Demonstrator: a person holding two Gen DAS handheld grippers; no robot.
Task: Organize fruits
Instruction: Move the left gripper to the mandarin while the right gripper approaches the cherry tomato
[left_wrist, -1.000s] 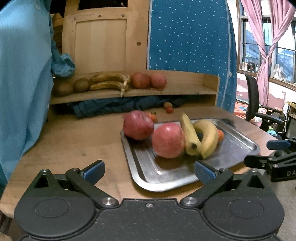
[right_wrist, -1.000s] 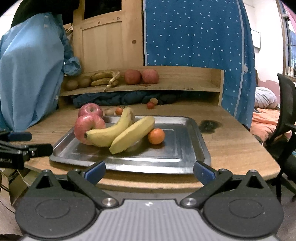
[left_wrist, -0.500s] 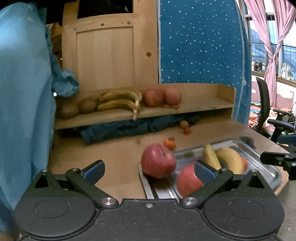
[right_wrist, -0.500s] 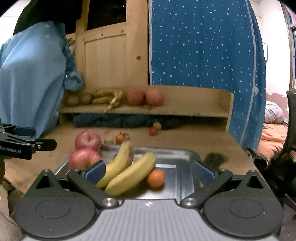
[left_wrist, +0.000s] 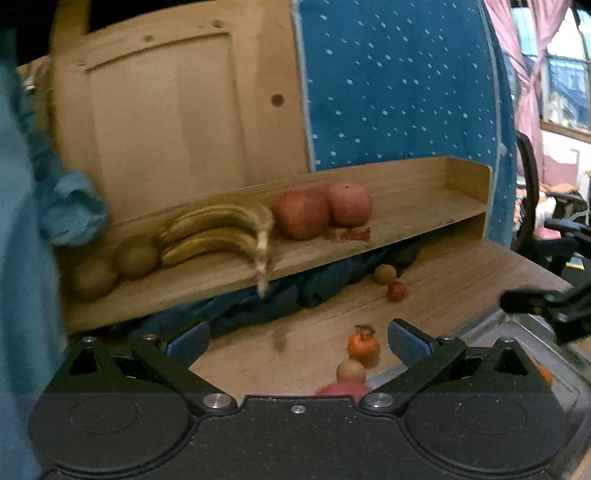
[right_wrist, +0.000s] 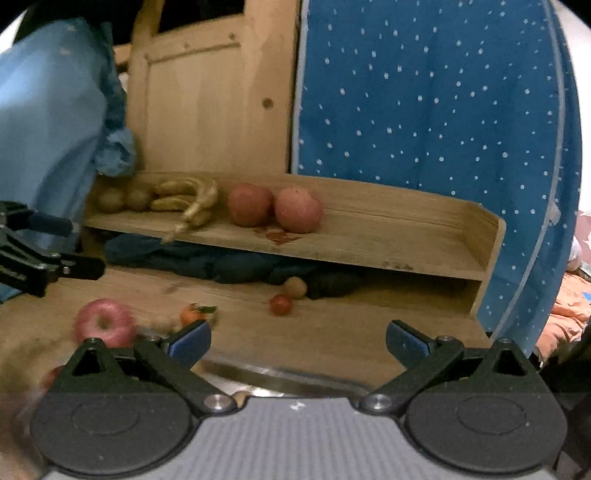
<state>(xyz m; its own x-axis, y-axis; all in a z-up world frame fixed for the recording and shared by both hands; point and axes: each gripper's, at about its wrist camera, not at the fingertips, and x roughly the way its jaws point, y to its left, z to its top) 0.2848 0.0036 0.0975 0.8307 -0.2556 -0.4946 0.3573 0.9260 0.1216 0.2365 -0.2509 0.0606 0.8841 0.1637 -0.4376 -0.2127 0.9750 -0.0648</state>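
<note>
A wooden shelf (left_wrist: 406, 218) (right_wrist: 388, 236) at the back of the table holds two kiwis (left_wrist: 136, 254), a bunch of brown bananas (left_wrist: 218, 232) (right_wrist: 184, 195) and two red apples (left_wrist: 325, 210) (right_wrist: 273, 206). A metal tray (left_wrist: 517, 332) (right_wrist: 280, 376) lies low in both views, mostly hidden by the grippers. A red apple (right_wrist: 105, 323) sits at its left. A small orange (left_wrist: 364, 345) (right_wrist: 194, 314) lies on the table. My left gripper (left_wrist: 295, 339) and right gripper (right_wrist: 297, 339) are both open and empty, raised above the tray.
A small red fruit (left_wrist: 397, 291) (right_wrist: 280, 304) and a small brown fruit (left_wrist: 385, 273) (right_wrist: 295, 287) lie under the shelf by dark blue cloth (left_wrist: 258, 299). A light blue garment (right_wrist: 48, 129) hangs at left. An office chair (left_wrist: 535, 206) stands at right.
Both grippers have risen and tilted up toward the shelf. The tray and its fruit have dropped to the bottom of both views. Both stay open.
</note>
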